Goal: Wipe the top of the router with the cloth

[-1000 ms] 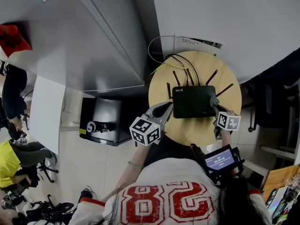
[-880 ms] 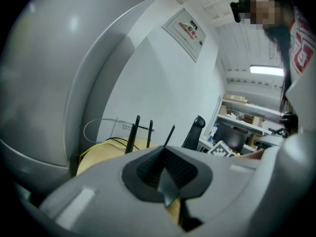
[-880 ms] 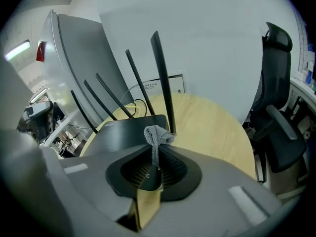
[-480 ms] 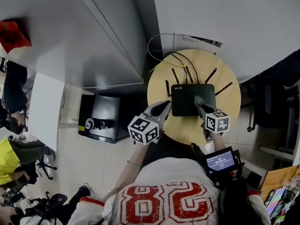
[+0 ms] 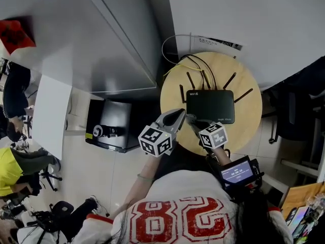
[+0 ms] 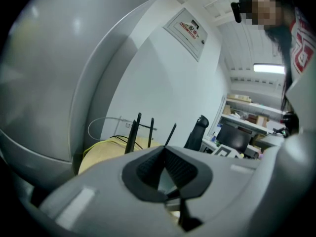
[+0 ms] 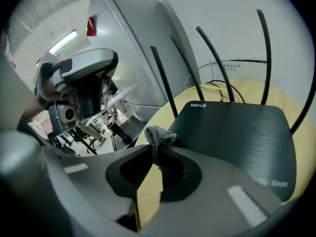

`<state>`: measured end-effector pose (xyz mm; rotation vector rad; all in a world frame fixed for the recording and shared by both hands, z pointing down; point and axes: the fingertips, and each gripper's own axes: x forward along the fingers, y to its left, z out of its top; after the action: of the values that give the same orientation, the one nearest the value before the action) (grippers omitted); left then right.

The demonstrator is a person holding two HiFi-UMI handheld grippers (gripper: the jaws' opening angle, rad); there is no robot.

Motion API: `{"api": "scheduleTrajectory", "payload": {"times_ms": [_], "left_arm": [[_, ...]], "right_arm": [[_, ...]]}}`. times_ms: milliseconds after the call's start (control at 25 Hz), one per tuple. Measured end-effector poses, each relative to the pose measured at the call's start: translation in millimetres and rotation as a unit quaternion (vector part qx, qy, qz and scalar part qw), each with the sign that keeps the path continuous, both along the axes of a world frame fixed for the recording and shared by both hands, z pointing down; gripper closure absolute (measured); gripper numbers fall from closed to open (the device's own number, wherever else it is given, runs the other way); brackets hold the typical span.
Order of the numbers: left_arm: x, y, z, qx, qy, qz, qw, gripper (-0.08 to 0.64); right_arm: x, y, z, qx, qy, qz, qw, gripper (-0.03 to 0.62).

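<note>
The black router (image 5: 209, 105) lies on a round wooden table (image 5: 247, 123), its several antennas (image 7: 209, 61) standing along its far side. My right gripper (image 5: 190, 118) is at the router's near left corner, shut on a small grey cloth (image 7: 158, 135). The cloth bunches out past the fingertips just off the router's (image 7: 232, 137) left edge, over the table (image 7: 147, 194). My left gripper (image 5: 179, 114) hovers at the table's left rim, beside the router, shut with nothing seen between its pads (image 6: 150, 167).
Black and yellow cables (image 5: 197, 63) and a white cable loop (image 5: 170, 47) lie behind the router by the wall. A tall grey cabinet (image 5: 101, 44) stands left of the table, with a black box (image 5: 111, 128) on the floor. An office chair (image 5: 290, 111) stands at the right.
My right gripper has swept with the cloth from the router's right edge leftward across its top to the near left corner. The left gripper has barely moved.
</note>
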<state>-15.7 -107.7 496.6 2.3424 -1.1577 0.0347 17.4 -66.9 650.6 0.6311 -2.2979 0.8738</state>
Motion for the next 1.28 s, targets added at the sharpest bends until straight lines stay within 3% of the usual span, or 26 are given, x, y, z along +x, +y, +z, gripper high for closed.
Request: {"api": "scheduleTrajectory", "payload": {"times_ms": [560, 960, 1280], "left_arm": [[31, -7, 3, -0.002, 0.009, 0.034, 0.9994, 0.558], [61, -11, 1, -0.003, 0.012, 0.065, 0.9978, 0.558], [64, -11, 0, -0.002, 0.007, 0.062, 0.9981, 0.558]], "right_arm": [[102, -16, 4, -0.002, 0.018, 0.136, 0.991, 0.554], [201, -23, 5, 0.0, 0.036, 0.257, 0.966, 0.554], [221, -37, -5, 0.014, 0.026, 0.265, 0.964, 0.554]]}}
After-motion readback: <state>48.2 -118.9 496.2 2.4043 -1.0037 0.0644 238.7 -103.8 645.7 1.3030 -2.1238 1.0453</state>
